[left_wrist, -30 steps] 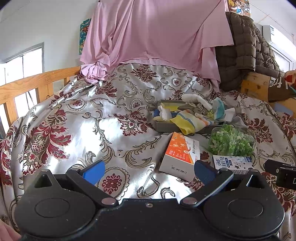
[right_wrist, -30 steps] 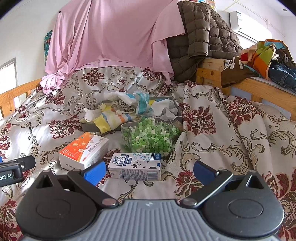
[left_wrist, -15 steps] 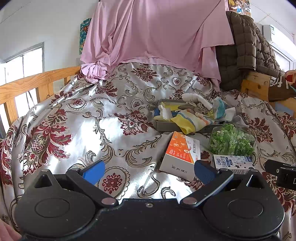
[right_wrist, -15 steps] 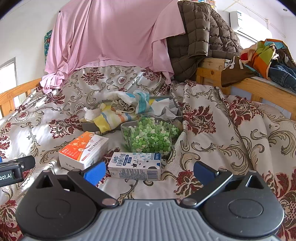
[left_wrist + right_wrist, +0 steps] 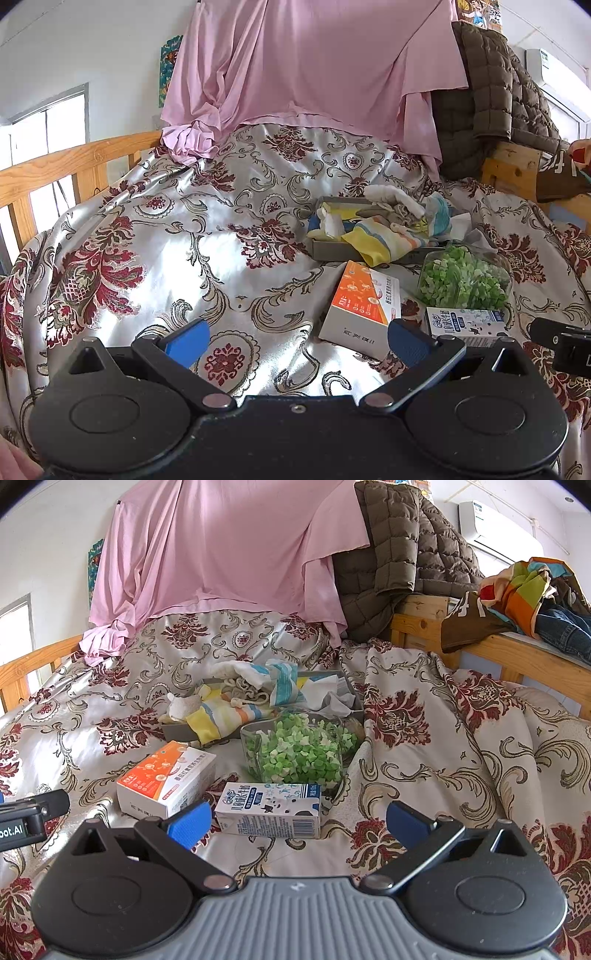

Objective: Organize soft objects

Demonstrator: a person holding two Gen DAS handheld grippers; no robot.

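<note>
Striped and pale soft cloths (image 5: 236,709) are lying heaped in the grey tray (image 5: 177,731) on the bed, nothing shifting since a second ago, while left tongs (image 5: 295,338) and right tongs (image 5: 295,818) are hovering apart, holding nothing.

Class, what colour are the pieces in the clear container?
Green pieces, light and darker; clearest in the right wrist view.

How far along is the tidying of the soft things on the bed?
Done: several cloths already sit heaped in the grey tray, one striped piece spilling over its edge. In hand: nothing; the left tool and right tool are both open and empty. Left: tucking in that overhanging cloth.
</note>
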